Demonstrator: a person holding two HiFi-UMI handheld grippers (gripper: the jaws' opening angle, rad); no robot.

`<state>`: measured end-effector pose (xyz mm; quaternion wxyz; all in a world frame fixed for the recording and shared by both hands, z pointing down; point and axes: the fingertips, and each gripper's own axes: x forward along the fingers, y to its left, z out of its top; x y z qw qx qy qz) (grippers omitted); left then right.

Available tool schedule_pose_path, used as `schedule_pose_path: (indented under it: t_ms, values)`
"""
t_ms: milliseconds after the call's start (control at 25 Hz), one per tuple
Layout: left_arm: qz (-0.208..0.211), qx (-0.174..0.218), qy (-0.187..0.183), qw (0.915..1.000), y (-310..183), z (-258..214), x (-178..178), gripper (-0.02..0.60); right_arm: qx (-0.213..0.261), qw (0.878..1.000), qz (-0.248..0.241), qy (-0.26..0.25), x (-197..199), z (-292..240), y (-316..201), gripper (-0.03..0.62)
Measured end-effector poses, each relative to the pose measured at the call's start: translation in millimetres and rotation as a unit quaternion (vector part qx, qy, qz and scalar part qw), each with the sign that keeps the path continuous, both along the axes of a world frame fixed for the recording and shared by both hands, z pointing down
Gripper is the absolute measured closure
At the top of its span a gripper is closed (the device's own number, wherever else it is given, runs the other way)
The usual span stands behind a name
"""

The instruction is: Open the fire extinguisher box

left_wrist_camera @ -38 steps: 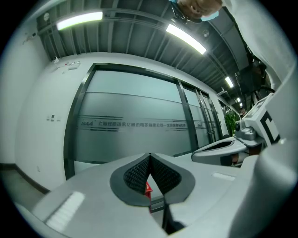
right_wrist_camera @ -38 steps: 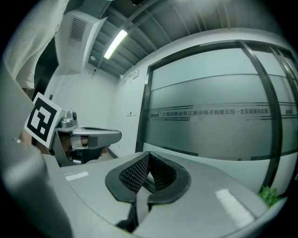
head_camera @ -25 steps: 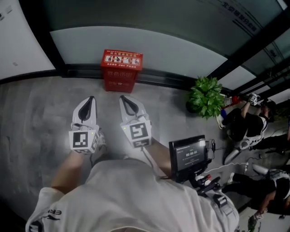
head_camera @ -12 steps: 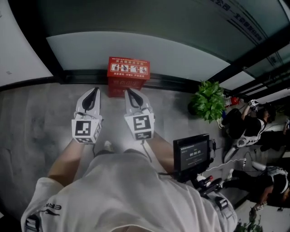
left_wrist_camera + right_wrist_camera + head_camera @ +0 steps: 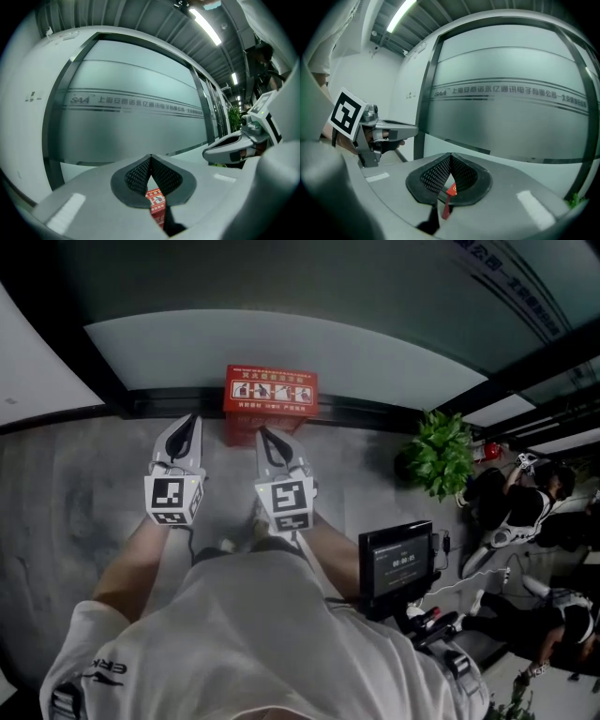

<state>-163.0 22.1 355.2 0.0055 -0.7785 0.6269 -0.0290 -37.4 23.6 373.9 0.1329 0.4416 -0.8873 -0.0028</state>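
Observation:
A red fire extinguisher box [image 5: 270, 399] stands on the floor against the base of a frosted glass wall, its lid down. My left gripper [image 5: 193, 418] hangs just left of it and short of it, jaws shut and empty. My right gripper [image 5: 261, 432] points at the box's front, also shut with nothing held. In the left gripper view a slice of the box [image 5: 156, 206] shows below the closed tips of my left gripper [image 5: 150, 156]. In the right gripper view a red sliver of the box [image 5: 450, 193] shows under the shut tips of my right gripper [image 5: 450, 154].
A frosted glass wall [image 5: 281, 343] with dark frames runs behind the box. A potted plant [image 5: 441, 456] stands to the right. Further right sit people [image 5: 516, 512] on the floor. A small screen [image 5: 398, 563] is mounted at my waist. The floor is grey concrete [image 5: 84, 484].
I have stepped closer to the box; both grippers now reach almost to it. The right gripper's tip has come level with the box's front. Both stayed shut.

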Motion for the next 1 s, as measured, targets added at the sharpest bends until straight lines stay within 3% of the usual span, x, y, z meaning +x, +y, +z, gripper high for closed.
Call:
schedule_pose_path:
  t_ms: [160,480,760,1000]
  values:
    - [-0.020,-0.016,-0.019,0.9995,-27.0,10.7,1.3,0.580,-0.005,1.000,-0.016,-0.006,5.7,3.7,-29.3,0.580]
    - [-0.045,-0.074,-0.043,0.9953,-142.6,56.7,-2.0,0.580,-0.036,0.999,-0.034,0.004,22.2,38.6,-151.5,0.580]
    - [-0.055,-0.113,-0.047,0.9909,-187.0,97.3,-16.0,0.580,-0.063,0.997,-0.028,0.018,26.4,71.0,-204.6,0.580]
    - [-0.037,-0.137,-0.048,0.9888,-219.0,127.6,-35.8,0.580,-0.083,0.996,-0.012,0.039,8.9,93.5,-233.9,0.580]
